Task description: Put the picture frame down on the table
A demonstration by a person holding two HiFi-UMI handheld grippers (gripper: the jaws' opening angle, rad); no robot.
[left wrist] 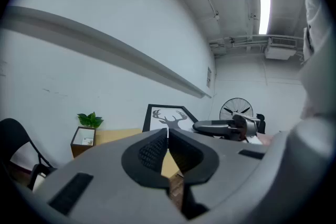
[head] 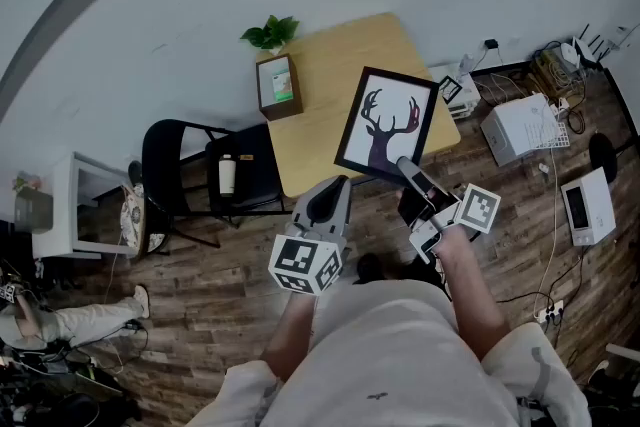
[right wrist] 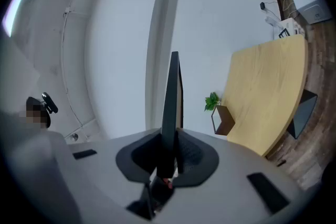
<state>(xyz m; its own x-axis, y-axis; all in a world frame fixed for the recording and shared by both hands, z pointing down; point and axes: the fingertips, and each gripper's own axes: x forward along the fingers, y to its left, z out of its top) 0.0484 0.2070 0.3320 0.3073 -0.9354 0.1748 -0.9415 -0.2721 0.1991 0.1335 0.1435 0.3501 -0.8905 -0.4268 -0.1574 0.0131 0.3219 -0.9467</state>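
A black picture frame (head: pixel 386 123) with a stag print hangs above the wooden table (head: pixel 325 75), near its front right part. My right gripper (head: pixel 402 167) is shut on the frame's lower edge. In the right gripper view the picture frame (right wrist: pixel 172 92) shows edge-on, rising from between the jaws of the right gripper (right wrist: pixel 169 157). My left gripper (head: pixel 333 193) hovers at the table's front edge, jaws together and holding nothing. In the left gripper view the left gripper (left wrist: pixel 168 139) points at the picture frame (left wrist: pixel 169 118) and the table (left wrist: pixel 113 136).
A potted plant (head: pixel 275 67) in a wooden box stands at the table's back left corner. A black chair (head: pixel 200 177) with a white bottle (head: pixel 227 175) sits left of the table. White boxes (head: pixel 523 128) and cables lie on the floor at the right.
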